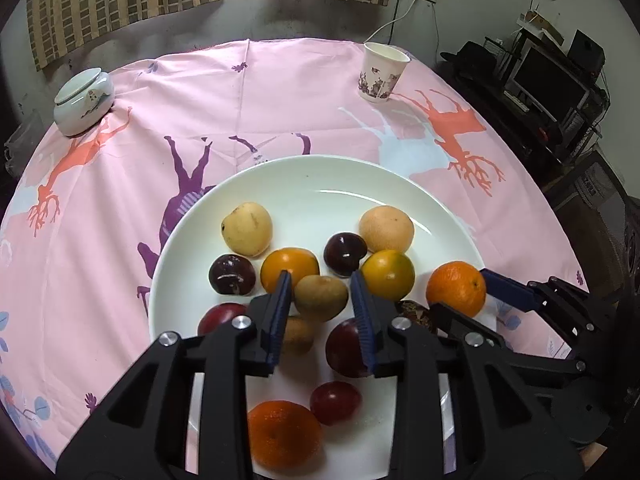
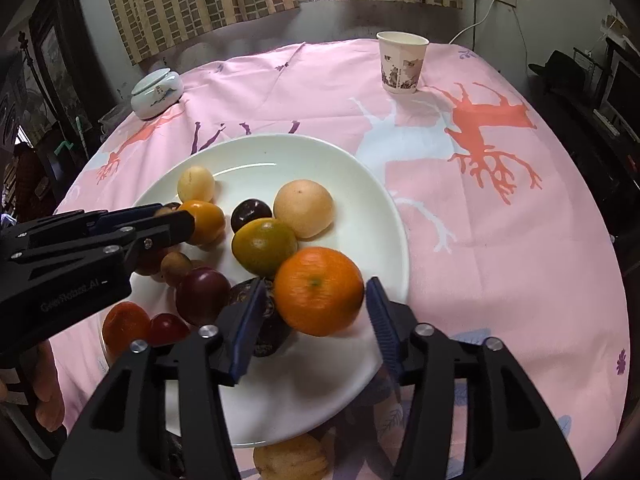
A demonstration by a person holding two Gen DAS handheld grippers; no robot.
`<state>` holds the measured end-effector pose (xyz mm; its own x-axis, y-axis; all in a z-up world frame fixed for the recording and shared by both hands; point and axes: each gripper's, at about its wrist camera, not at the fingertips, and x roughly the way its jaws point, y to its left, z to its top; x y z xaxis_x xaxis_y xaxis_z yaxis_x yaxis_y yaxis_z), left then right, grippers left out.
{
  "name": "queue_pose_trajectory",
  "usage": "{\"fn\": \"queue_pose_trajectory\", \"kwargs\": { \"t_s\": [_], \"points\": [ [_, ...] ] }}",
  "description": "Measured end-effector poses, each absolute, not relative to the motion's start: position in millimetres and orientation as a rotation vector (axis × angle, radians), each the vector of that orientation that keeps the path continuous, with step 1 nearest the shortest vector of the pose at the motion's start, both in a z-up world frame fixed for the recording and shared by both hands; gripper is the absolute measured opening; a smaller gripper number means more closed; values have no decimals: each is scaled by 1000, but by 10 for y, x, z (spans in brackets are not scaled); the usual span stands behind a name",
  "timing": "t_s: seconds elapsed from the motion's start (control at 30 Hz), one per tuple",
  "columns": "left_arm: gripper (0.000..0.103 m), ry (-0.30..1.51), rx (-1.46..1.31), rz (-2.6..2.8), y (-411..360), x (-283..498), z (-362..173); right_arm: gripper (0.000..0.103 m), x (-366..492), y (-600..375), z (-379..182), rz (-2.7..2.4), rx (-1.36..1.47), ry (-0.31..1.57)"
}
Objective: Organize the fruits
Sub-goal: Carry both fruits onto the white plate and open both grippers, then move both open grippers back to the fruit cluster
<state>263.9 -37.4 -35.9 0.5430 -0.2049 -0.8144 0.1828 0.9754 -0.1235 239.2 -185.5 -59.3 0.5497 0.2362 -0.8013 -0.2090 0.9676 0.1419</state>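
Right wrist: right tongs (image 2: 316, 312) straddle an orange (image 2: 319, 291) over the plate (image 2: 360, 184)

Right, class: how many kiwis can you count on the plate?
2: one kiwi between the left tongs, a second kiwi just below it in the left view. Others may be hidden.

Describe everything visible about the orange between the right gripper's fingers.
The orange is round, bright orange, with dimpled peel and a small greenish stem scar facing the camera. It looks slightly blurred in the right wrist view. It sits over the near right rim of the white plate, between the blue-padded fingers of the right gripper, which stand clear of it. Whether it rests on the plate cannot be told. It appears to abut a greenish-yellow citrus behind it and a dark fruit to its left.
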Motion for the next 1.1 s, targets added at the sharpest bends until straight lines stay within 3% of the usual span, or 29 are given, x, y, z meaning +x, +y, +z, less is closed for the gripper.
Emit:
{"fn": "queue_pose_trajectory", "kwargs": {
  "t_s": [0.07,0.13,0.17,0.2,0.27,0.33,0.4,0.73,1.1],
  "points": [
    [66,935,-42,-219,-323,2584,-251,66,2351,-1892,-512,255,38,925],
    [67,902,-53,-209,-258,2493,-117,66,2291,-1917,-427,259,39,912],
    [73,892,-64,-207,-215,2429,-50,67,2241,-1931,-371,260,39,905],
    [85,879,-77,-199,-172,2363,9,69,2178,-1942,-318,261,36,896],
    [95,852,-105,-192,-81,2176,111,81,2022,-1953,-221,259,18,875],
    [96,845,-114,-201,-11,1960,164,98,1804,-1958,-146,251,-14,842],
    [98,824,-101,-195,32,1697,175,101,1535,-1952,-105,255,-46,808],
    [100,798,-93,-108,227,525,-325,102,600,-2057,-371,297,60,865],
    [99,855,-92,-107,282,347,-536,102,595,-1898,-474,271,-8,876]
  ]
}}
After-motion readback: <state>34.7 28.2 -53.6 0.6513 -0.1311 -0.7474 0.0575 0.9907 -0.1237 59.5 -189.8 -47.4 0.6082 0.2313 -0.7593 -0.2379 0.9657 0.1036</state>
